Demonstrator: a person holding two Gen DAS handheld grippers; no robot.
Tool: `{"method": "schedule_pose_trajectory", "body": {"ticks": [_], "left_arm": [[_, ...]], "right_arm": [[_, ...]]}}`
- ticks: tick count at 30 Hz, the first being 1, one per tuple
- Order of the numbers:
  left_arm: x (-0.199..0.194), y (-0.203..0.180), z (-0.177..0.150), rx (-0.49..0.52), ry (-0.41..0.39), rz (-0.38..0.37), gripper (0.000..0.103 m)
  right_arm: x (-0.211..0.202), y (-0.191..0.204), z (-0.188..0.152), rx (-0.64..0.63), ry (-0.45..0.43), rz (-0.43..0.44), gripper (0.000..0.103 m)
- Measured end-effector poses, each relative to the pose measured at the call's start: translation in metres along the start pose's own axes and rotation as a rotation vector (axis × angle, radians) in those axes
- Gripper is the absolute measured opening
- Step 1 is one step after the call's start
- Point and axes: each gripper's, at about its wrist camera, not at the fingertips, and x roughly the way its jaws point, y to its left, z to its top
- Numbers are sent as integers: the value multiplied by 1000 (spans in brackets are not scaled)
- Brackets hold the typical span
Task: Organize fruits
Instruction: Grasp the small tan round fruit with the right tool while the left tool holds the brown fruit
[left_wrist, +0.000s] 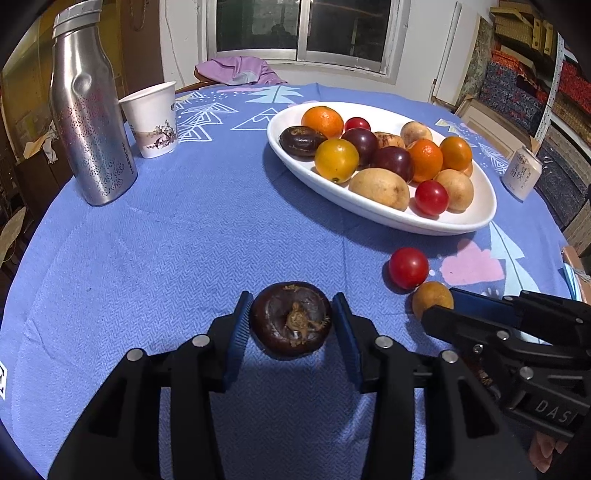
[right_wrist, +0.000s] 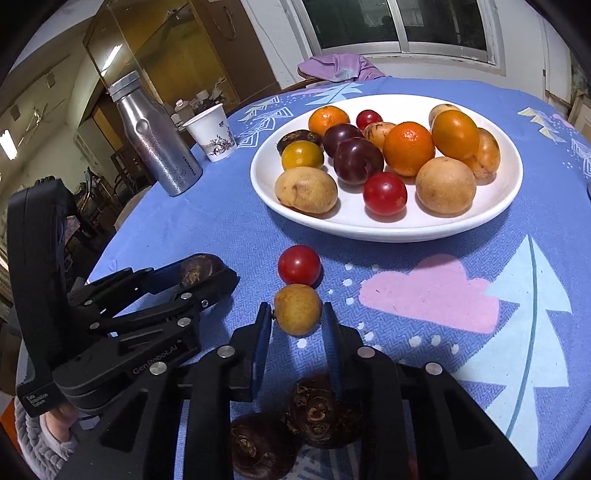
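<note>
Holding mixed fruit, the white plate; both grippers' fingers spread, gripping nothing.

Plate holds the fruit heap; bottle and cup stand left — two loose fruits before it.

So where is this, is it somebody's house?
Probably yes, a lived-in home: a table with a blue cloth, a plate of fruit, a paper cup, and a wooden cabinet behind.

Home dining room: tablecloth, wooden cabinet, window.
</note>
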Motion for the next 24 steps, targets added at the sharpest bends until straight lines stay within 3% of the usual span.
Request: {"method": "schedule_pose_trajectory", "body": {"ticks": [4, 7, 10, 12, 14, 16, 18, 24], "left_arm": [[2, -9, 0, 46, 11, -13, 65], [3, -10, -1, 48, 13, -10, 65], [1, -2, 0, -12, 1, -50, 65], [0, 1, -1, -32, -3, -29, 65], [-2, 5, -2, -57, -6, -8, 63], [-4, 11, -2, -87, -9, 0, 48], [-4, 12, -2, -82, -9, 11, 43], [-5, 9, -4, -64, -12, 27, 42]], "right_arm": [[-3, 0, 0, 8, -4, 20, 28], [-8, -2, 0, 13, -15, 32, 28], [-15, -7, 0, 36, -26, 43, 28], [-18, -11, 1, 53, -32, 53, 28], [-22, -14, 0, 62, -38, 61, 28], [-24, -16, 1, 71, -44, 71, 28], [-28, -18, 1, 78, -51, 82, 28], [-37, -23, 0, 89, -73, 101, 28]]}}
